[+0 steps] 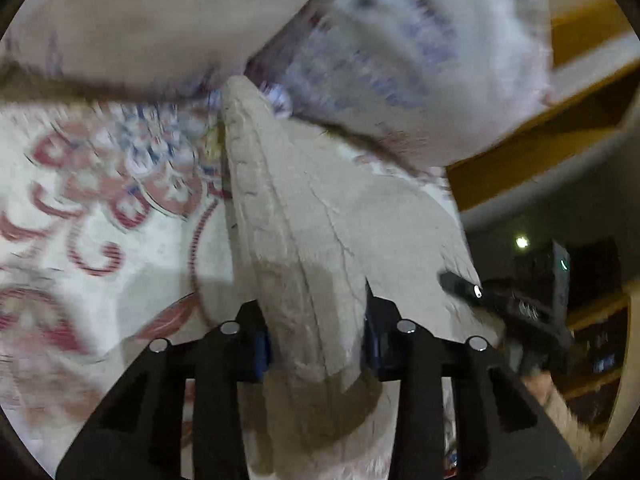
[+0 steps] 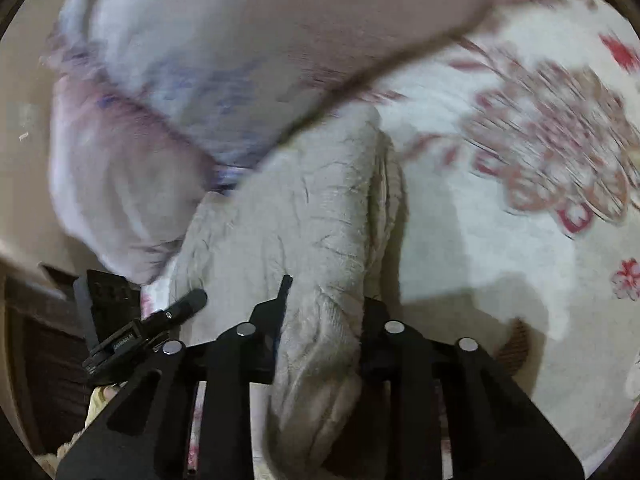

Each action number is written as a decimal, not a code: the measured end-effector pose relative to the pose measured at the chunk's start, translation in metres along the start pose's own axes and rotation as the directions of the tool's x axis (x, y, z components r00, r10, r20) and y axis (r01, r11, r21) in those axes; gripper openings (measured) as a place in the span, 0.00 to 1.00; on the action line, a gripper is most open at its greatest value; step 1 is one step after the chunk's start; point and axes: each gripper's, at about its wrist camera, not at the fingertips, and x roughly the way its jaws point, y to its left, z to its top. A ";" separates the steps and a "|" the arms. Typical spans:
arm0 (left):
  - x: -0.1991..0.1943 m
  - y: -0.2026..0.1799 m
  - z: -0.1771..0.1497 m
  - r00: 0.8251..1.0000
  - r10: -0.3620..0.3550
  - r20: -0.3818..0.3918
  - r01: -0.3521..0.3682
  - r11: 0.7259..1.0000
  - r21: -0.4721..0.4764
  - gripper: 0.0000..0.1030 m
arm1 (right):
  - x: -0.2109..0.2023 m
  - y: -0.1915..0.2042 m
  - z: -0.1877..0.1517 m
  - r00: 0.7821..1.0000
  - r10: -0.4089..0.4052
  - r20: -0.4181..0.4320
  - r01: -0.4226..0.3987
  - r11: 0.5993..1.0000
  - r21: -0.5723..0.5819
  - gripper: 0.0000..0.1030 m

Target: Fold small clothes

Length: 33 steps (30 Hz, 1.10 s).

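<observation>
A: Both sets of jaws are pinching the grey cloth [image 1: 304, 248] — the left gripper [image 1: 316, 344] and the right gripper [image 2: 320, 344] each clamp a bunched edge.

B: Why two holds?

A: Probably to carry one side over as a fold; the cloth runs forward from each grip and looks partly lifted.

B: And beyond the jaws?

A: A pale pillow [image 2: 168, 92], blurred. Under everything, a floral bedspread [image 1: 100, 184]. Past it, a dim room with wooden furniture [image 1: 520, 168].
</observation>
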 end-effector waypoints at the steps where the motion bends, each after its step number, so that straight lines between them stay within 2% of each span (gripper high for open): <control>1: -0.019 -0.003 -0.004 0.999 0.037 0.022 -0.039 0.997 0.073 0.35 | 0.001 0.014 -0.003 1.000 0.024 -0.002 -0.024 0.999 -0.040 0.23; 2: -0.030 -0.004 -0.006 0.996 0.078 0.035 -0.081 0.990 0.117 0.35 | 0.005 0.020 -0.006 1.000 0.007 -0.017 -0.009 0.997 -0.077 0.23; 3: -0.038 -0.002 -0.011 0.989 0.140 0.041 -0.145 0.976 0.162 0.38 | 0.013 0.030 -0.009 0.998 -0.048 -0.039 0.042 0.991 -0.129 0.28; 4: -0.043 0.001 -0.014 0.976 0.212 0.038 -0.216 0.957 0.196 0.40 | 0.018 0.039 -0.012 0.991 -0.129 -0.045 0.119 0.977 -0.174 0.28; 5: -0.047 0.005 -0.018 0.957 0.290 0.030 -0.289 0.931 0.221 0.42 | 0.015 0.049 -0.018 0.974 -0.225 0.003 0.220 0.952 -0.212 0.28; 6: -0.053 0.008 -0.022 0.944 0.328 0.042 -0.328 0.916 0.232 0.46 | 0.004 0.057 -0.023 0.971 -0.232 0.054 0.238 0.946 -0.222 0.28; 7: -0.060 0.006 -0.028 0.930 0.358 0.080 -0.366 0.898 0.245 0.47 | -0.005 0.062 -0.026 0.975 -0.206 0.085 0.220 0.950 -0.223 0.28; 8: -0.072 0.000 -0.037 0.910 0.393 0.135 -0.415 0.870 0.265 0.50 | -0.024 0.072 -0.034 0.980 -0.141 0.138 0.170 0.959 -0.227 0.28; 9: -0.083 -0.006 -0.047 0.897 0.407 0.175 -0.441 0.853 0.278 0.61 | -0.035 0.081 -0.042 0.983 -0.087 0.163 0.125 0.962 -0.242 0.29; 10: -0.093 -0.010 -0.058 0.890 0.408 0.204 -0.452 0.847 0.279 0.67 | -0.042 0.093 -0.053 0.987 -0.029 0.159 0.073 0.957 -0.280 0.35; 12: -0.101 -0.017 -0.072 0.894 0.390 0.222 -0.440 0.857 0.267 0.71 | -0.031 0.106 -0.068 0.995 -0.032 0.089 0.061 0.938 -0.342 0.38; 13: -0.106 -0.017 -0.078 0.897 0.383 0.221 -0.432 0.866 0.252 0.76 | -0.023 0.104 -0.074 0.996 -0.064 0.056 0.080 0.930 -0.358 0.38; 14: -0.109 -0.016 -0.087 0.902 0.375 0.214 -0.419 0.880 0.225 0.78 | 0.002 0.097 -0.079 0.982 -0.188 0.010 0.179 0.917 -0.357 0.38; 15: -0.109 -0.018 -0.095 0.909 0.363 0.203 -0.401 0.894 0.201 0.82 | 0.020 0.086 -0.081 0.965 -0.262 -0.028 0.238 0.911 -0.337 0.38; 16: -0.108 -0.017 -0.102 0.913 0.360 0.195 -0.393 0.903 0.175 0.90 | 0.029 0.075 -0.081 0.957 -0.288 -0.037 0.262 0.913 -0.313 0.38; 17: -0.104 -0.018 -0.109 0.899 0.393 0.192 -0.421 0.896 0.142 0.96 | 0.023 0.076 -0.082 0.960 -0.279 0.016 0.270 0.913 -0.306 0.37; 18: -0.102 -0.018 -0.115 0.880 0.432 0.198 -0.459 0.880 0.119 0.98 | 0.016 0.081 -0.084 0.957 -0.288 0.030 0.284 0.911 -0.300 0.38; 19: -0.099 -0.017 -0.121 0.864 0.461 0.203 -0.486 0.868 0.098 0.98 | 0.003 0.088 -0.090 0.956 -0.285 0.062 0.291 0.908 -0.301 0.40; 20: -0.095 -0.017 -0.128 0.860 0.471 0.194 -0.493 0.866 0.081 0.98 | -0.007 0.093 -0.098 0.954 -0.283 0.098 0.299 0.902 -0.312 0.55; 21: -0.091 -0.016 -0.133 0.864 0.472 0.175 -0.489 0.870 0.069 0.98 | -0.022 0.098 -0.112 0.943 -0.294 0.153 0.329 0.885 -0.330 0.79; 22: -0.089 -0.016 -0.137 0.864 0.475 0.164 -0.490 0.870 0.061 0.98 | -0.025 0.099 -0.120 0.934 -0.305 0.185 0.352 0.873 -0.339 0.87; 23: -0.084 -0.016 -0.141 0.861 0.486 0.149 -0.498 0.866 0.050 0.98 | -0.033 0.100 -0.135 0.923 -0.315 0.221 0.376 0.857 -0.351 0.89; 25: -0.076 -0.016 -0.146 0.852 0.507 0.130 -0.516 0.856 0.045 0.98 | -0.028 0.093 -0.157 0.906 -0.361 0.222 0.421 0.825 -0.377 0.89; 26: -0.071 -0.017 -0.149 0.847 0.518 0.120 -0.526 0.849 0.050 0.98 | -0.015 0.088 -0.157 0.897 -0.390 0.207 0.442 0.812 -0.382 0.89; 28: -0.061 -0.020 -0.154 0.833 0.543 0.105 -0.551 0.831 0.073 0.98 | 0.009 0.079 -0.160 0.893 -0.423 0.153 0.449 0.809 -0.380 0.89; 30: -0.054 -0.021 -0.158 0.818 0.568 0.093 -0.574 0.815 0.080 0.98 | 0.025 0.072 -0.164 0.875 -0.471 0.115 0.477 0.795 -0.375 0.91; 32: -0.049 -0.014 -0.161 0.815 0.575 0.064 -0.578 0.815 0.041 0.98 | 0.033 0.079 -0.168 0.854 -0.498 0.146 0.512 0.761 -0.399 0.99; 33: -0.049 -0.011 -0.163 0.816 0.574 0.068 -0.577 0.817 0.021 0.98 | 0.035 0.080 -0.168 0.841 -0.521 0.145 0.532 0.748 -0.397 0.99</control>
